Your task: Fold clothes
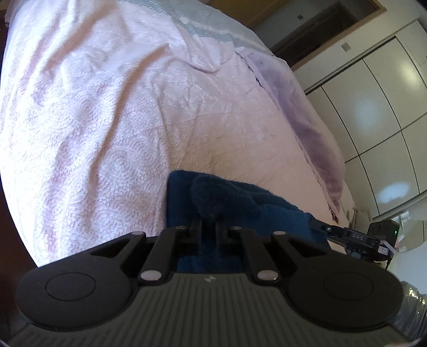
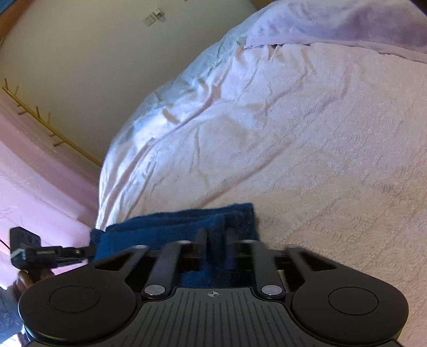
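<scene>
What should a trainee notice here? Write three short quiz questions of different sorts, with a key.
1. True or false: the left gripper is shut on the blue garment.
2. The blue garment lies on: A) a wooden table, B) the pink bedspread, C) the floor.
3. Fill in: the plush blanket along the bedspread's edge is ___ in colour.

Key: 1 true; 2 B; 3 purple.

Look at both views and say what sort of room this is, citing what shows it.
Most likely a bedroom: a bed under a pink textured cover, a lilac blanket folded across its far end, and tall sliding wardrobe doors beside it.
</scene>
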`<state>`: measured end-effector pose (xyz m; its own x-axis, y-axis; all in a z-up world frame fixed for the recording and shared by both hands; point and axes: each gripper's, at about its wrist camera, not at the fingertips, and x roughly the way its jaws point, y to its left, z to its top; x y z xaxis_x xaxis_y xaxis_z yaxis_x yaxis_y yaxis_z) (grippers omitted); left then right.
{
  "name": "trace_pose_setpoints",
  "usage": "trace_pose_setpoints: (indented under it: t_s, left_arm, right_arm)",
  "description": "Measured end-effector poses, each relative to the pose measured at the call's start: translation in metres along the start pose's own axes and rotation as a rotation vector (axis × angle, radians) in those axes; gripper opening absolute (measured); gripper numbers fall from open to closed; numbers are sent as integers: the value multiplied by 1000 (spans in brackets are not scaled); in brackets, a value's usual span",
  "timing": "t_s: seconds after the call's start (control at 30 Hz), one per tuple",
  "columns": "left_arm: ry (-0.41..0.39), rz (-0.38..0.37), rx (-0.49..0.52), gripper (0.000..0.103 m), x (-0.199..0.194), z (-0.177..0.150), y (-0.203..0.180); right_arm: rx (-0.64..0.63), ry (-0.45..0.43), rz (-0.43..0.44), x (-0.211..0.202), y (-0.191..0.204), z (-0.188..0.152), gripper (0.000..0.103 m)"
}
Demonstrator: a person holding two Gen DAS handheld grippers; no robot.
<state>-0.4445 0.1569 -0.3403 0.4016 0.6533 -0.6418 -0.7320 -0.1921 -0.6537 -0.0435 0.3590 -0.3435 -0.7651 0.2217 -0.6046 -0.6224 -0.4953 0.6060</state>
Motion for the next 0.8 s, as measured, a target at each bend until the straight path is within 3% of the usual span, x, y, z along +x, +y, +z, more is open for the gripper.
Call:
trace_pose_setpoints:
  t_s: [0.07,0.27,0.33,0.37,0.53,0.63,0.8]
  left_arm:
    - [-1,-6,-14,7,-2,-1,2]
    - [-5,-13,-25,7,-2,-1,3]
    - [-15,-21,-22,7,-5,-1,2]
    - [-23,-27,-20,6,-7,-2,2]
    - [-88,-60,-3,6,-29,-8,-8]
    - [-124,-53,11,6,-38,-5,-12]
    - [-127,3,-12,6,-20,13,-3]
  right_arm:
    - [-27,-13,-4,-2,-1,3,54]
    - [-56,34,48,14,1,6,54]
    - [-108,33,46,17,7,2,23]
    - [-126,24,62,15,10,2,14]
    - [-240,-57,25,-11,35,0,12]
    - [-240,-89,-1,-15,43,6,12]
    - [-140,-50,-75,21,32,26,9]
